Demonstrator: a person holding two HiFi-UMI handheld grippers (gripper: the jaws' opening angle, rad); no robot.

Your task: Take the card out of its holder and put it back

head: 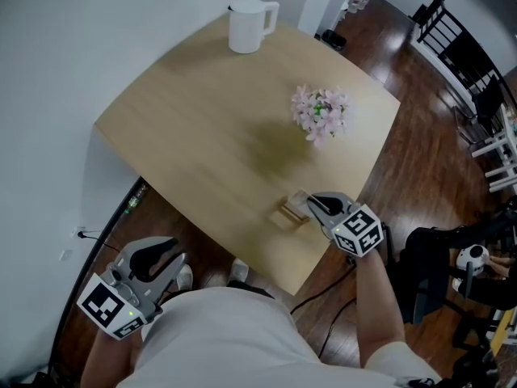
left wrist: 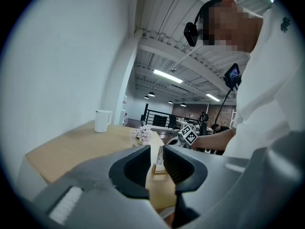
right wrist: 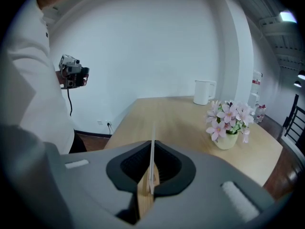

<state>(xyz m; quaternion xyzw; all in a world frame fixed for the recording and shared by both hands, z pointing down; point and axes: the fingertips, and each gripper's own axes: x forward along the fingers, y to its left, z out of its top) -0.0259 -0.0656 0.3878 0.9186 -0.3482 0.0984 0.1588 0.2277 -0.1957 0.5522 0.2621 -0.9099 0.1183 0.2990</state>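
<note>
Grey right tongs (right wrist: 151, 173) are pressed together on the thin white card (right wrist: 152, 149), which I see edge-on and upright between the pads. Its lower edge meets the wooden card holder (right wrist: 144, 199), though I cannot tell whether it sits in the slot. From the head view, these tongs (head: 319, 207) and the holder (head: 284, 215) are by the near edge of the pale wooden surface (head: 202, 120), toward its near right corner. My left tongs (left wrist: 157, 163) are slightly spread with nothing between them, held off the surface past its near edge. A small pot of pink flowers (head: 321, 111) stands near the right edge. A white jug (head: 249, 24) stands at the far corner.
</note>
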